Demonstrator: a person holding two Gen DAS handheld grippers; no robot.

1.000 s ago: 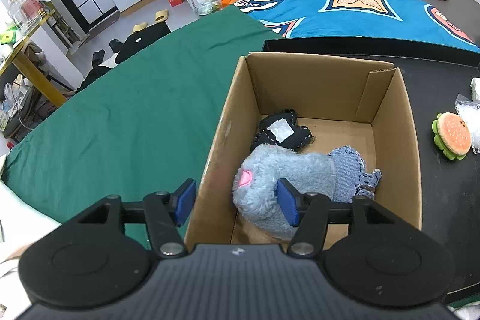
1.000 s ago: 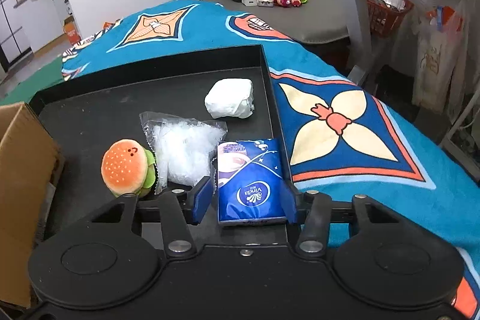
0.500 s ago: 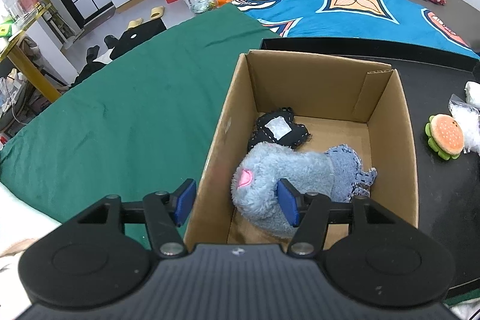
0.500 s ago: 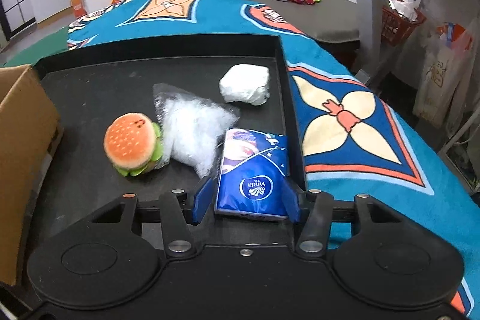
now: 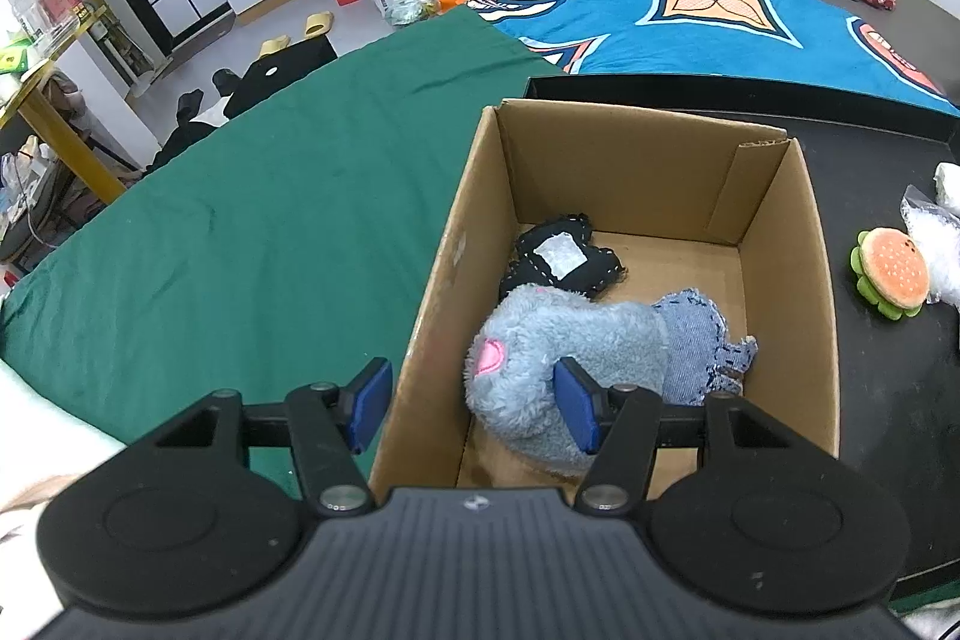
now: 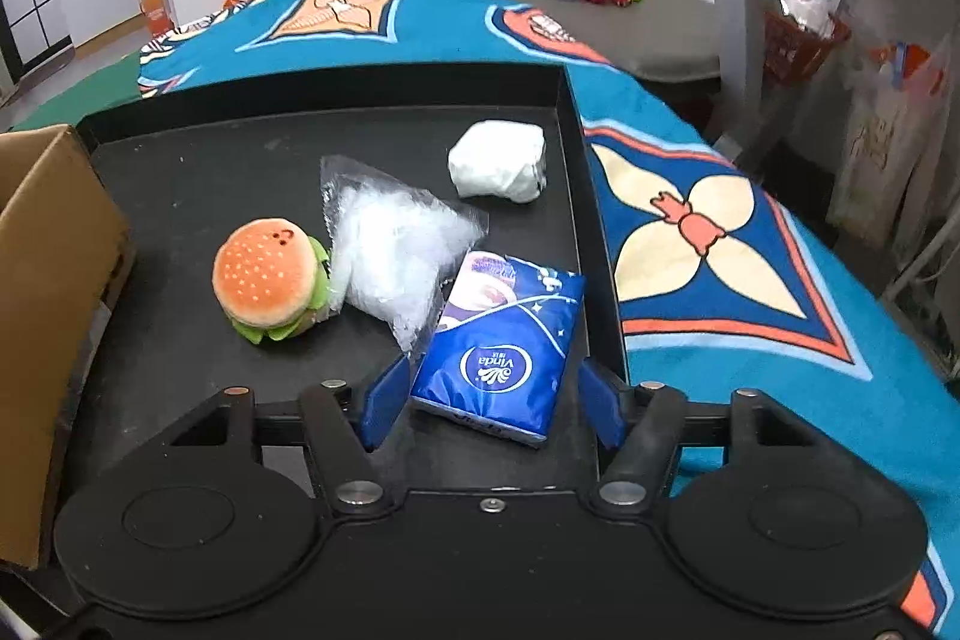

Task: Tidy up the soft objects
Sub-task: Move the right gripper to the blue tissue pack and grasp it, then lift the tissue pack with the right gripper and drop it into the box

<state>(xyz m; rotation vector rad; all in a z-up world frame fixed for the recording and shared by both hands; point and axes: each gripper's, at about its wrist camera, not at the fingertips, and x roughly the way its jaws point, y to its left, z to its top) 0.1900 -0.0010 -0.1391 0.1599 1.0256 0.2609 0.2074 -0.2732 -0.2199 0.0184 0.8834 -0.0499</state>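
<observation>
A cardboard box (image 5: 810,292) stands on a black tray and holds a grey plush toy (image 5: 564,340), a denim piece (image 5: 702,346) and a black pouch (image 5: 564,256). My left gripper (image 5: 474,403) is open above the box's near left wall. My right gripper (image 6: 489,400) is open around a blue Vinda tissue pack (image 6: 510,340) lying on the tray; the pads stand a little off its sides. A burger plush (image 6: 267,274), a clear plastic bag (image 6: 396,244) and a white bundle (image 6: 498,160) lie beyond it. The burger plush also shows in the left wrist view (image 5: 894,271).
The black tray (image 6: 180,184) has a raised rim close to the tissue pack's right side. The box corner (image 6: 54,244) stands at the left of the right wrist view. A green cloth (image 5: 240,220) and a blue patterned cloth (image 6: 720,244) cover the surface around the tray.
My right gripper has opened; its pads no longer press the tissue pack, which now lies skewed on the tray. The right view has shifted. My left gripper has barely moved.
</observation>
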